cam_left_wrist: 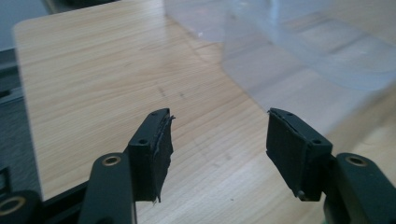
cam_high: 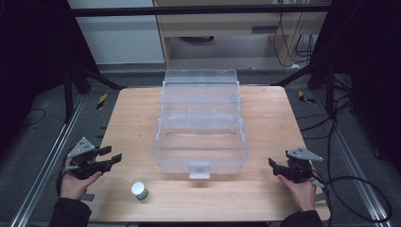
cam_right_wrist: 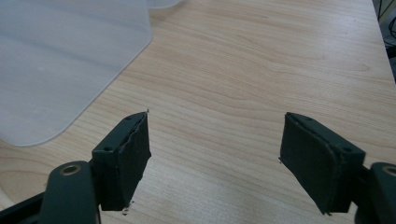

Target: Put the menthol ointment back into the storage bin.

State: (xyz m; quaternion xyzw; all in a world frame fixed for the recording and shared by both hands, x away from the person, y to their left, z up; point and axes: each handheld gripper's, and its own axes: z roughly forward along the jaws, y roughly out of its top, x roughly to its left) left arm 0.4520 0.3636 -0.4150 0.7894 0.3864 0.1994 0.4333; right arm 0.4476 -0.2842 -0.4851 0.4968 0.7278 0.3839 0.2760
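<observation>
While both the left gripper (cam_high: 113,155) and right gripper (cam_high: 273,164) gape empty, approach the small white cylinder (cam_high: 139,190) squarely, near the clear box (cam_high: 201,142).

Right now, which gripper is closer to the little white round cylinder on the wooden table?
Left. The left gripper hovers just up-left of the little white round cylinder; the right gripper sits far across, beyond the clear plastic box.
</observation>
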